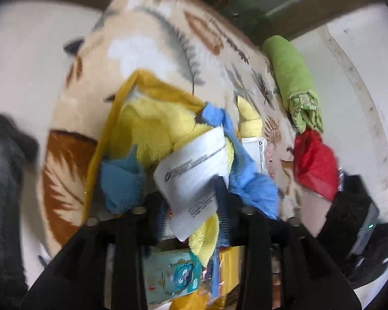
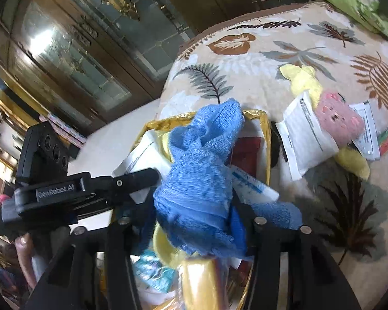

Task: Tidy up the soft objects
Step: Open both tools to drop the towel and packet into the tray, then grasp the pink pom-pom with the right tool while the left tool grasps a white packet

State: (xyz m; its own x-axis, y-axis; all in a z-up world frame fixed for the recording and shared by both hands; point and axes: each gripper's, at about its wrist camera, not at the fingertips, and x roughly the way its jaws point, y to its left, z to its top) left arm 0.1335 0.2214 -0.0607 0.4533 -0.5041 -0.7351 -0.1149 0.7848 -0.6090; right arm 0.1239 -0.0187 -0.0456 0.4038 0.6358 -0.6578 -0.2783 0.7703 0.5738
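- Left wrist view: the left gripper (image 1: 191, 214) is hovering over a gold-rimmed bag (image 1: 103, 139) on the leaf-print blanket (image 1: 152, 51), its jaws spread around a yellow-and-blue plush toy (image 1: 152, 126) and its white tag (image 1: 194, 175); whether the pads are pressing is hard to tell.
- Right wrist view: the right gripper (image 2: 194, 219) is standing spread, a blue towel (image 2: 201, 170) draped between its fingers over the bag.
- A yellow plush (image 2: 305, 82), pink toy (image 2: 338, 121) and green roll (image 1: 292, 77) are lying outside, so sorting looks partly done.
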